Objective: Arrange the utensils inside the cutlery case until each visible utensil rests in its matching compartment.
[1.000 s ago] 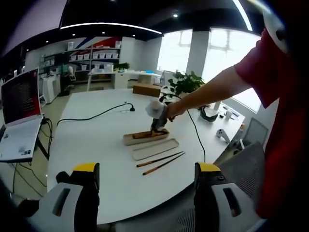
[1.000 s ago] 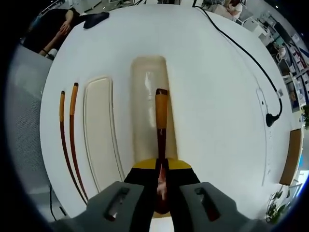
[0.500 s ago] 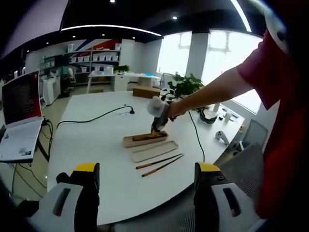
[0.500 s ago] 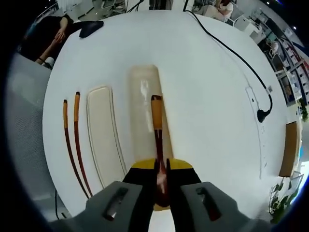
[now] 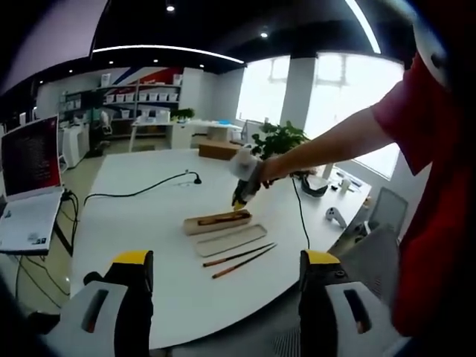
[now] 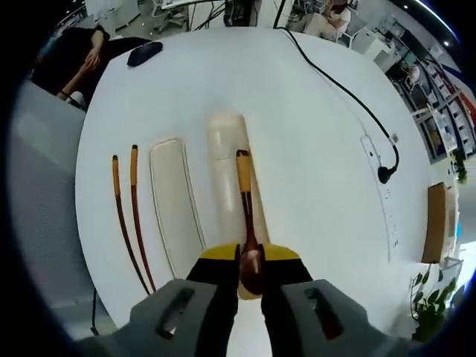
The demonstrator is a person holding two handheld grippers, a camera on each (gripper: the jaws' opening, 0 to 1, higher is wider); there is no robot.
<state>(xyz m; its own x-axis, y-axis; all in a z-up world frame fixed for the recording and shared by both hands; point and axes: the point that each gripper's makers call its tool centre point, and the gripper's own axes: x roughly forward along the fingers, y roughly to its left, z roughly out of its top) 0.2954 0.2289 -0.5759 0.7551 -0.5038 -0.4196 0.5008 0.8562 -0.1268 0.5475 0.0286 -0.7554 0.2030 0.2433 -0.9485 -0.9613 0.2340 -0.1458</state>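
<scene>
We see a dark wooden spoon (image 6: pixel 248 216) lying lengthwise in the open beige case (image 6: pixel 229 175) just ahead of the right tongs, with the lid (image 6: pixel 176 208) and two chopsticks (image 6: pixel 132 216) to its left.

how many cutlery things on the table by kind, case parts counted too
chopsticks: 2, lying side by side on the table
spoon: 1, in the case base, between the right gripper's jaws
case base: 1
case lid: 1, beside the base
total: 5
</scene>
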